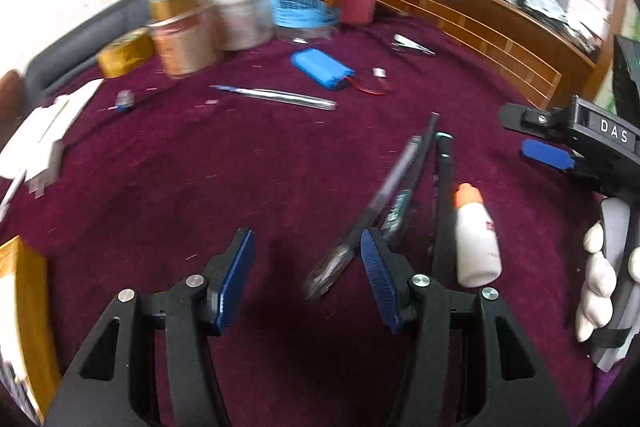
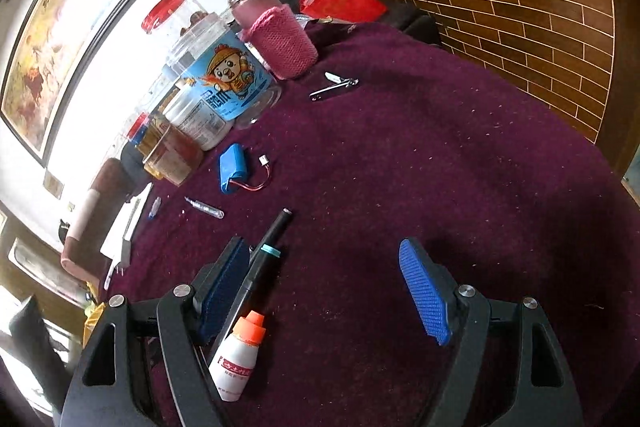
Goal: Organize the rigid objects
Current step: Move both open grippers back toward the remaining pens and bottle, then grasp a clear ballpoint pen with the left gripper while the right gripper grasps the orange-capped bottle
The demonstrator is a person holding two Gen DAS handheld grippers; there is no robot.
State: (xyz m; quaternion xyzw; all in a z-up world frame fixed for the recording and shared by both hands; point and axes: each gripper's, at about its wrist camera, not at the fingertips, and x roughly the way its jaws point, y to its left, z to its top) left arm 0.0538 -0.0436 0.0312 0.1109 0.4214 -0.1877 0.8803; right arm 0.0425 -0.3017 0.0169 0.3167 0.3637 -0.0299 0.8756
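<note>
On the maroon tablecloth [image 1: 180, 187] lie several dark pens side by side: a blurred clear-barrelled pen [image 1: 384, 187] and a black pen with a teal ring [image 1: 444, 187] [image 2: 266, 253]. Beside them rests a small white bottle with an orange cap [image 1: 478, 243] [image 2: 240, 355]. My left gripper [image 1: 308, 281] is open, with the blurred pen's lower end in the gap near its right pad, not pinched. My right gripper [image 2: 326, 287] [image 1: 532, 137] is open wide. The ringed pen and the bottle lie just inside its left finger, untouched. A white-gloved hand [image 1: 596, 287] holds it.
A blue battery pack with red wire [image 1: 322, 69] [image 2: 232, 167], a slim clear tool [image 1: 276, 95] [image 2: 206, 207] and nail clippers [image 1: 412, 45] [image 2: 334, 89] lie farther back. Jars, a blue-labelled tub [image 2: 228, 79] and a pink-sleeved bottle [image 2: 280, 39] stand behind. White papers [image 1: 44, 135] at left.
</note>
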